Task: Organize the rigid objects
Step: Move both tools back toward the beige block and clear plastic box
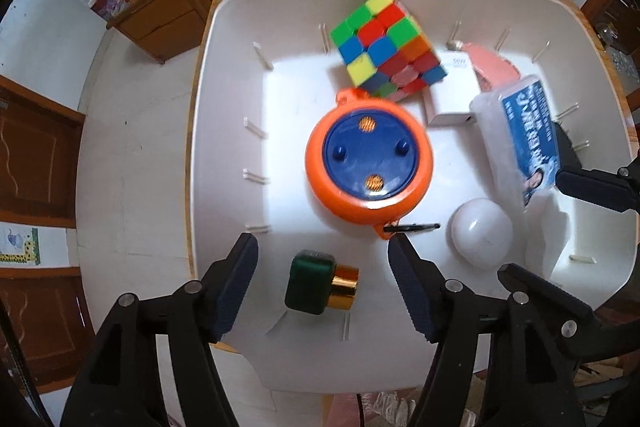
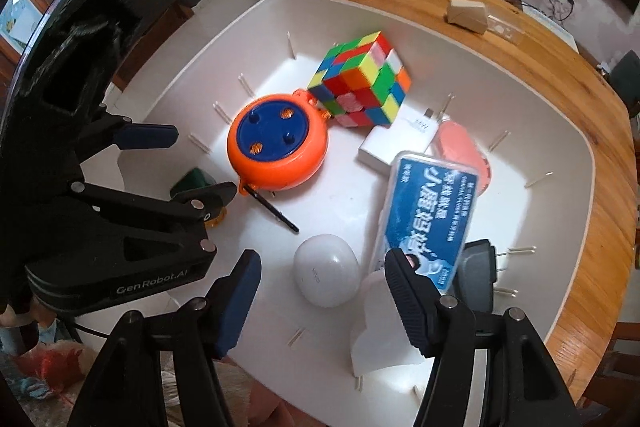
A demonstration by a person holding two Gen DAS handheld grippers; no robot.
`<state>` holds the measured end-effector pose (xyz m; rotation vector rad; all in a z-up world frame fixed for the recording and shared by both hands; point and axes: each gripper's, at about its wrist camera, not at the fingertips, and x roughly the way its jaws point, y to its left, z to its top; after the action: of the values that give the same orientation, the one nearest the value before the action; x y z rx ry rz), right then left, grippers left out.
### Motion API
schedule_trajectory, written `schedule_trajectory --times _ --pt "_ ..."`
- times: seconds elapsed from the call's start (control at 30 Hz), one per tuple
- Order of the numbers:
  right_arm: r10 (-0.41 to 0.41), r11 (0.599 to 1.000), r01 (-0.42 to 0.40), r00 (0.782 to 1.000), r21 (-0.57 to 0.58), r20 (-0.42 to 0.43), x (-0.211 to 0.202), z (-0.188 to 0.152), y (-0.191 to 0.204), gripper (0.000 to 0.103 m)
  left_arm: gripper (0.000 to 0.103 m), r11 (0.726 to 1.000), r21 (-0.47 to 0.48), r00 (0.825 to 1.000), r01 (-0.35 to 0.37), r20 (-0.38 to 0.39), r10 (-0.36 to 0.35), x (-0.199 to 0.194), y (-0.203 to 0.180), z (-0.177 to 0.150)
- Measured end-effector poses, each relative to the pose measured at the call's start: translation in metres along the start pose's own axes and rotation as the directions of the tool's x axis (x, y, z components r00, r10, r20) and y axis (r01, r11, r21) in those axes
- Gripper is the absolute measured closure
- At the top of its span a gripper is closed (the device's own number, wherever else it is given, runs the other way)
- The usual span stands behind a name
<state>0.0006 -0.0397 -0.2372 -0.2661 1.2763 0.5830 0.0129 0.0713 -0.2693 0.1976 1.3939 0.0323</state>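
Left wrist view: left tongs (image 1: 322,281) released, straddling the green-and-gold block (image 1: 320,287) just below the orange disc (image 1: 369,163) — closing may clip it.
Right wrist view: right tongs (image 2: 320,279) released above the white pod (image 2: 326,269), right of the disc; the leaning blue box (image 2: 428,219) could topple.

Inside the white bin (image 1: 224,75) your clearest room is the bare floor on the left, between the wall and the orange round case (image 1: 369,163). That case fills the middle, and the colour cube (image 1: 386,47) touches its far edge, closing the far centre. A thin black pen (image 2: 272,208) lies across the gap between the case and the white egg-shaped case (image 2: 326,275). On the right, the blue-labelled box (image 2: 428,211) leans over a white charger (image 2: 400,139) and a pink object (image 2: 464,151), so nothing passes there. Near left, the green and gold bottle (image 1: 320,283) sits between your left gripper's (image 1: 323,283) spread fingers. The left gripper crowds the near left corner.
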Motion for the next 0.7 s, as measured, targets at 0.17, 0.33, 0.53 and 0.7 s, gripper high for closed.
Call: schedule_trajectory --times 0.17,0.33,0.53,0.7 --pt "0.006 1.0 -0.006 0.999 0.022 0.032 -0.011 0.007 -0.006 0.038 0.032 1.0 0.007 1.0 0.001 0.03 -0.001 -0.013 -0.001 0.009" --pt "0.007 0.999 -0.009 0.999 0.045 0.052 -0.018 0.013 -0.014 0.038 0.032 1.0 0.021 0.998 0.007 0.06 -0.008 -0.027 0.004 0.023" --pt "-0.001 0.996 -0.006 0.996 0.084 0.088 -0.034 0.02 -0.029 0.038 0.032 0.999 0.053 0.994 0.012 0.104 -0.018 -0.048 0.003 0.04" --pt "-0.013 0.992 -0.003 0.991 0.123 0.13 -0.055 0.031 -0.045 0.038 0.032 0.996 0.085 0.988 -0.004 0.152 -0.009 -0.069 0.008 0.065"
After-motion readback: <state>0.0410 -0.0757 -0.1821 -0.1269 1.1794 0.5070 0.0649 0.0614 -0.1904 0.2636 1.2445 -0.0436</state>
